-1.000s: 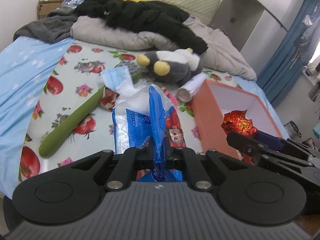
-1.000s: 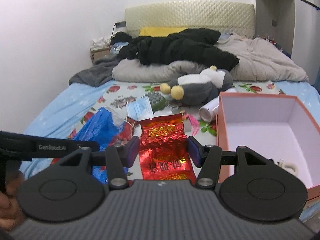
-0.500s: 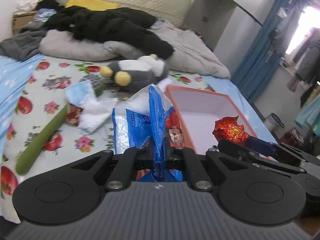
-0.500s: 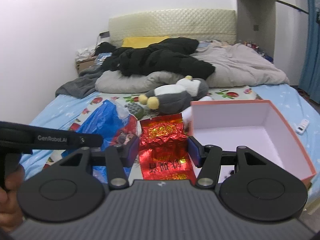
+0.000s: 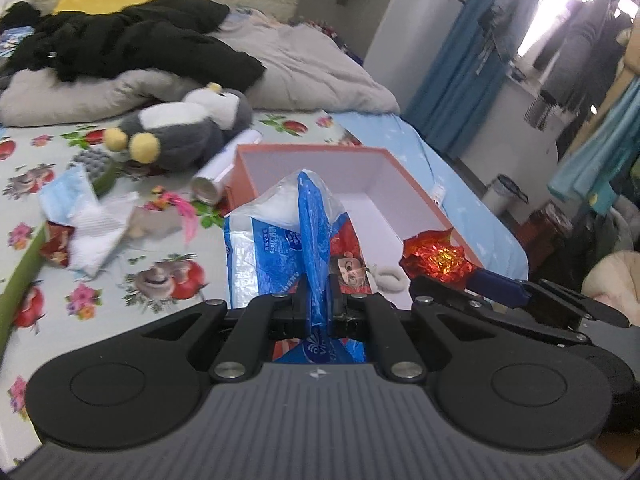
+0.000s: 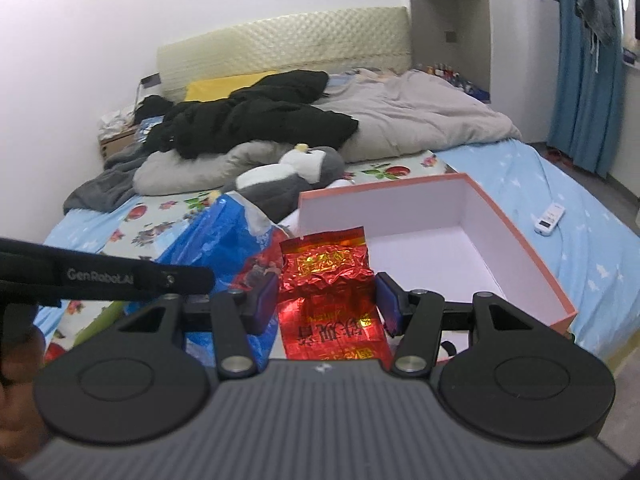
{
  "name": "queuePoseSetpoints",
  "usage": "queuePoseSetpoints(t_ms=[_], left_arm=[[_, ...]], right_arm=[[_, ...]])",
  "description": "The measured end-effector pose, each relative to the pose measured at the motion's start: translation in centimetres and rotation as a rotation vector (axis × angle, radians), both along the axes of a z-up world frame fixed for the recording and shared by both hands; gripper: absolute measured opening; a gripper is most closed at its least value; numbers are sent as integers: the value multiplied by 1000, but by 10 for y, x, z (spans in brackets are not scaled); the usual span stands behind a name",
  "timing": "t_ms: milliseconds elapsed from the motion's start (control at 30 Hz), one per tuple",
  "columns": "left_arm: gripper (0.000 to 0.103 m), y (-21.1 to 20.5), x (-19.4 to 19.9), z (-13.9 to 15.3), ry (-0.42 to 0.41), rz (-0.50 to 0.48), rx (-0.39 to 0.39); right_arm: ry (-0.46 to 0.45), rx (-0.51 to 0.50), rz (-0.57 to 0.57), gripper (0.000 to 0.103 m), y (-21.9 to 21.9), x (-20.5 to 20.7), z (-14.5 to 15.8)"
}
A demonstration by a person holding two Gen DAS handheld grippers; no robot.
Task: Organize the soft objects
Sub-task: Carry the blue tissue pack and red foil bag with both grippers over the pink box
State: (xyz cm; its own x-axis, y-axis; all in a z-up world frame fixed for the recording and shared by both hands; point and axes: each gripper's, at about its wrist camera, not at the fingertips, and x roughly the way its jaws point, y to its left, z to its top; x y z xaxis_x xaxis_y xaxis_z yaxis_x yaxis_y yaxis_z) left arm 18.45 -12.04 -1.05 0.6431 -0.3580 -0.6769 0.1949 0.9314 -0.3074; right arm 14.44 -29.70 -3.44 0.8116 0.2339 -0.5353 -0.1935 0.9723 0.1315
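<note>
The blue plastic tissue pack (image 5: 308, 248) sits at the centre of the left wrist view, pinched by a fold of its wrapper in the nearly closed left gripper (image 5: 318, 312). Its long axis runs up the frame, away from the camera, toward the open box (image 5: 404, 176). White print on the wrapper is too small to read; a cartoon face shows on its red panel.

In the right wrist view the red foil packet (image 6: 330, 284) stands lengthwise at lower centre, clamped at its sides by the right gripper (image 6: 328, 300), whose jaws stand about half apart. Its crimped end points up the frame toward the box's near wall. Gold Chinese characters appear upside down on its lower part; I cannot read them.

The salmon-edged, white-lined box lies right of centre on the fruit-print sheet (image 5: 160, 276). At lower left of that view the left gripper's side reads "GenRobot.AI". A plush penguin (image 5: 188, 132) lies upper left, beside a white tube (image 5: 224, 170). A white remote (image 6: 551, 220) rests on the blue sheet at right.
</note>
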Motion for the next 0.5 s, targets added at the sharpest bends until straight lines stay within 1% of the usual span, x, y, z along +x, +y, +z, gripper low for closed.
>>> queuePoseSetpoints(t_ms=[233, 367, 500], left_arm=[[8, -33, 55, -31, 57, -43, 27], [8, -46, 88, -57, 108, -53, 15], [8, -57, 116, -77, 140, -64, 13]], right_arm=[[36, -1, -45, 56, -26, 43, -24], [79, -2, -76, 56, -42, 68, -45], [120, 2, -93, 56, -55, 88, -67]])
